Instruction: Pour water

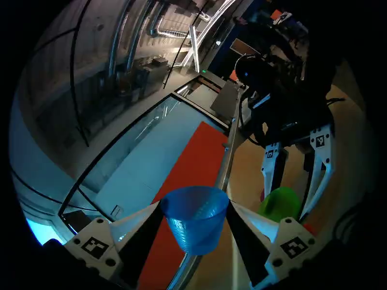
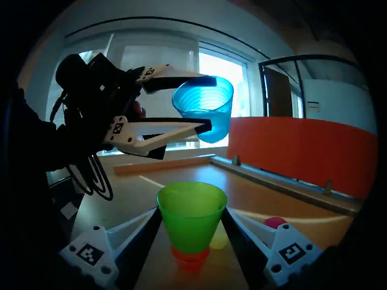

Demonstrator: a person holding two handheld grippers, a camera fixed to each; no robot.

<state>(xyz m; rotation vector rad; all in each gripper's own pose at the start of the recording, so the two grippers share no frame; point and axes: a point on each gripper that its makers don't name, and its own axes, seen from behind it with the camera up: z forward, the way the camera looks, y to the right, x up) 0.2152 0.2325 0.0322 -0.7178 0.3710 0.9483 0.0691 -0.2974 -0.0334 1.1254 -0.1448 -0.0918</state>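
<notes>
Between the two white fingers of the left claw (image 1: 195,211) sits a blue cup (image 1: 195,223). Both fingers press on its sides, so the claw is pinching the cup and is spread just as wide as the cup is. In the right gripper view, this left claw (image 2: 210,104) is up in the air. The blue cup (image 2: 203,108) in it is tipped, with its mouth turned to the side. A hand (image 2: 138,111) with a dark sleeve holds the claw.

The right claw (image 2: 192,212) pinches a green cup (image 2: 192,220) the same way, with one finger on each side. The green cup stands straight up. It is lower than the blue cup and apart from it. In the left gripper view, the right claw (image 1: 286,203) reaches down with the green cup (image 1: 279,204) between its fingers. I cannot tell if there is water in either cup.

Just under the green cup is a small red thing (image 2: 190,258). I cannot tell if they touch. A yellow ball (image 2: 220,240) lies beside it, and a pink ball (image 2: 275,222) is a bit farther off. They are all on a brown wooden table (image 2: 135,193). An orange wall (image 2: 309,150) stands along the table's edge.
</notes>
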